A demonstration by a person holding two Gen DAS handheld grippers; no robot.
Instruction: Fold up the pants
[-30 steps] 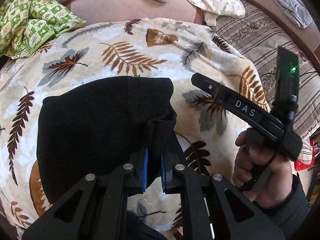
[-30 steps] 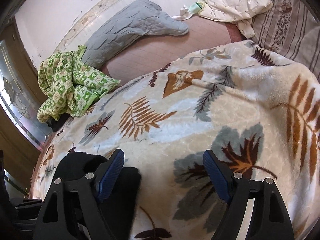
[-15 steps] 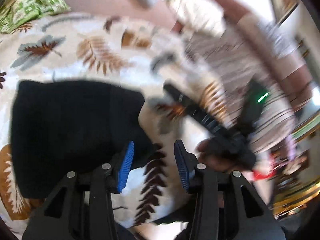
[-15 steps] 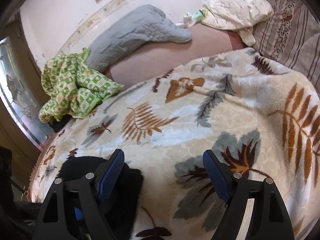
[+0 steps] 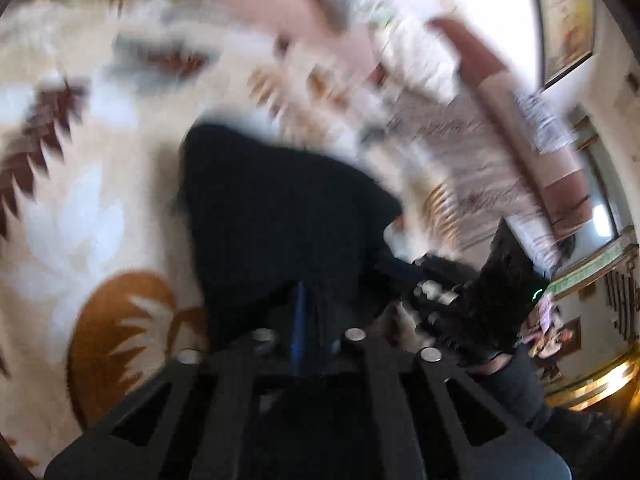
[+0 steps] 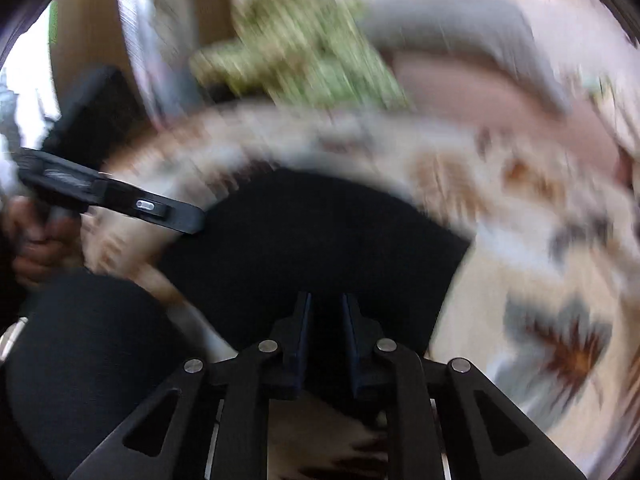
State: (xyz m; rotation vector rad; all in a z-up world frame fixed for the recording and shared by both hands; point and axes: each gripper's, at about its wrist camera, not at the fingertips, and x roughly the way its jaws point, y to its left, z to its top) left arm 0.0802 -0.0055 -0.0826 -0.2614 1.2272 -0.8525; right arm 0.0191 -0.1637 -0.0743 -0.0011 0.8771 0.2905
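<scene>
The bed [image 5: 532, 184] fills both views, covered by a cream blanket [image 5: 80, 208] printed with brown and grey leaves; it serves as the flat place to work the fold. Both pictures are heavily smeared, so fine detail is lost. At the far side, a green patterned quilt [image 6: 296, 52] and a grey quilted cover [image 6: 460, 28] lie bunched, well apart from the work.

The black pants [image 5: 280, 216] lie on the blanket as a compact dark block, apparently already doubled over at least once, near the front edge of the bed. In the right wrist view the same cloth [image 6: 312, 240] reaches right up to the fingers.

The left hand-held gripper [image 5: 308, 312] has its jaws pressed together at the near edge of the pants; black fabric surrounds the tips, and I judge a thin layer is pinched between them, though the blur keeps this from being certain. The right hand-held gripper [image 6: 324, 332] is closing, its jaws a narrow gap apart with black cloth between them, so it appears to be taking the neighbouring part of the same edge. A hand [image 6: 36, 248] holds the left tool's handle at the frame's left.

Gripping one edge at two points would let the person lift it evenly and carry it across for the next fold.
</scene>
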